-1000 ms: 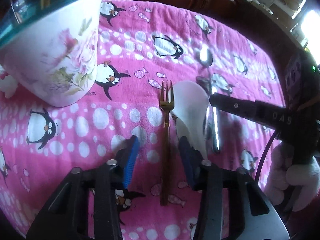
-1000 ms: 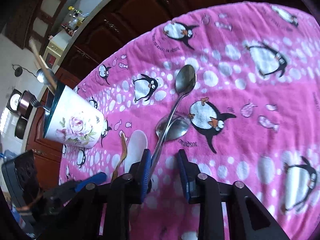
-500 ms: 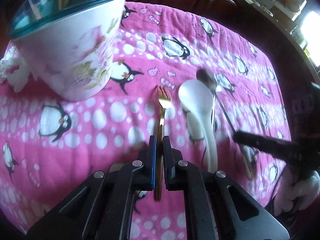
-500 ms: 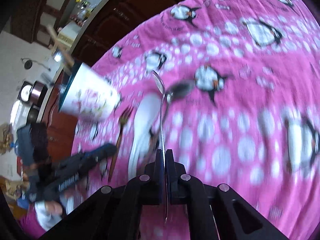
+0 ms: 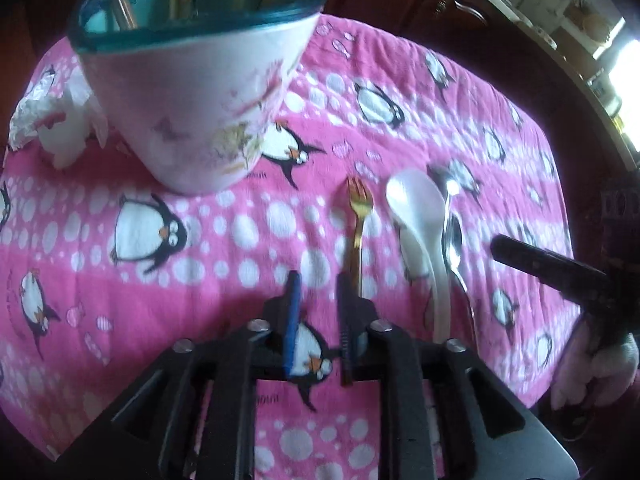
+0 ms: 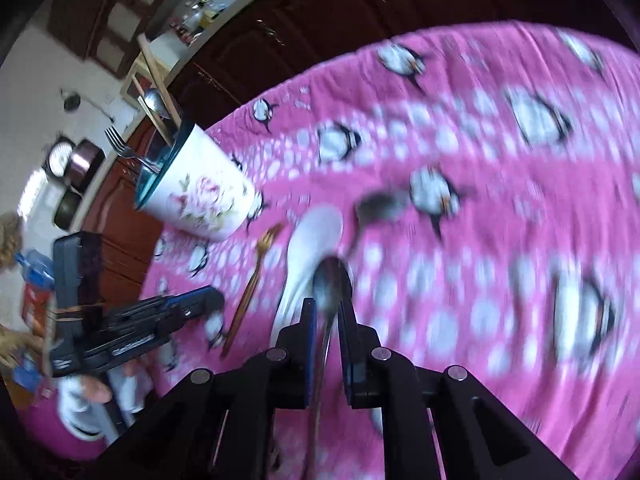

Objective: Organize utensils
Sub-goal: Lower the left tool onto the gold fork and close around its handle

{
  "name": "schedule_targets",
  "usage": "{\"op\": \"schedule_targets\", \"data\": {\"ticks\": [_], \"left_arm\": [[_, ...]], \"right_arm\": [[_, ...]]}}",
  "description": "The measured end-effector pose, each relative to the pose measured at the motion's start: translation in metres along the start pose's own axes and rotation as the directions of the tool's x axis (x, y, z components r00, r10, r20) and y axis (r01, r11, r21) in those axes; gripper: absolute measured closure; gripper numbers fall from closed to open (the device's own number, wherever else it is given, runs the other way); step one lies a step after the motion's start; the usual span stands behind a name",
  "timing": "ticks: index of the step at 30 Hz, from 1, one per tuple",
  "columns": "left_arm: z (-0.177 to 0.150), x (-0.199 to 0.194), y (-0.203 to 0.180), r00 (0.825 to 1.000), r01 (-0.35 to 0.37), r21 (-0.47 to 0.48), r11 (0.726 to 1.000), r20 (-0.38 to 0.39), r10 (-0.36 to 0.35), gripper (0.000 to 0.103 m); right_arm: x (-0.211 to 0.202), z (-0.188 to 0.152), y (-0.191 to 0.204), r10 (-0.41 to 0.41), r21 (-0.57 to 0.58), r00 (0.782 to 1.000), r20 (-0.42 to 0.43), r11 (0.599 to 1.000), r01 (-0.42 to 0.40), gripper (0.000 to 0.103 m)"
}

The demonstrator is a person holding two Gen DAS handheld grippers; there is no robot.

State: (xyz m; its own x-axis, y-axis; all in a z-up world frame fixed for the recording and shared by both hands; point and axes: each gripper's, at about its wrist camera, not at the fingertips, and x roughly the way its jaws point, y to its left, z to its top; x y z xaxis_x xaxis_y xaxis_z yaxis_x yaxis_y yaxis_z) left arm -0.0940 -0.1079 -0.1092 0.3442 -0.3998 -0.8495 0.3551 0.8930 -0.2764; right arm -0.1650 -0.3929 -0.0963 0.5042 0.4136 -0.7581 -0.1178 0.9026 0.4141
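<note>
– Looking at the left gripper point(image 5: 318, 276), how do its fingers point(image 5: 294, 300) stand?

– Partly apart and opening, tips low over the pink penguin cloth point(image 5: 200, 280). The gap between them shows only cloth.

– And the gold fork point(image 5: 358, 216)?

– It lies flat on the cloth, tines pointing away from the camera. Its handle runs along the outer side of the right-hand finger, not in the gap. I cannot tell whether it touches that finger.

– What about the right gripper point(image 6: 326, 304)?

– Its fingers point(image 6: 310, 320) are narrow and opening. The thin handle of a metal spoon point(image 6: 332, 282) runs down the slit between them, and the bowl shows just past the tips. There is cloth visible on both sides of the handle, so the pads do not press it. That view is blurred.

– Where do the other pieces lie?

– A white spoon point(image 5: 420, 216) lies between the fork and the metal spoon, just beside both. A second metal spoon point(image 6: 380, 208) lies beyond it, smeared by blur.

– And the holder?

– The flowered cup point(image 5: 192, 100) with a teal rim stands upright on the cloth, beyond and to the left of the fork, well apart from both grippers. Several utensils stand in it.
</note>
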Motion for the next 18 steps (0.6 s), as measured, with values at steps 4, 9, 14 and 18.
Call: {"op": "schedule_targets", "data": {"ticks": [4,9,14,18], "left_arm": [[0.010,0.003,-0.004,1.000,0.019,-0.010,1.000,0.020,-0.018,0.066],[0.020,0.013,-0.011,1.000,0.010,-0.011,1.000,0.020,-0.010,0.062],[0.030,0.029,-0.019,1.000,-0.017,-0.003,1.000,0.016,0.017,0.061],[0.036,0.037,-0.023,1.000,-0.009,-0.015,1.000,0.022,0.009,0.061]], "right_arm": [[0.018,0.013,0.002,-0.033,-0.081,0.999,-0.034,0.996,0.030,0.094],[0.031,0.015,-0.012,-0.002,-0.024,0.998,-0.056,1.000,0.001,0.092],[0.032,0.007,-0.023,0.092,0.047,0.995,-0.043,0.995,-0.090,0.086],[0.026,0.004,-0.031,0.138,0.089,0.990,-0.019,0.987,-0.136,0.098]]}}
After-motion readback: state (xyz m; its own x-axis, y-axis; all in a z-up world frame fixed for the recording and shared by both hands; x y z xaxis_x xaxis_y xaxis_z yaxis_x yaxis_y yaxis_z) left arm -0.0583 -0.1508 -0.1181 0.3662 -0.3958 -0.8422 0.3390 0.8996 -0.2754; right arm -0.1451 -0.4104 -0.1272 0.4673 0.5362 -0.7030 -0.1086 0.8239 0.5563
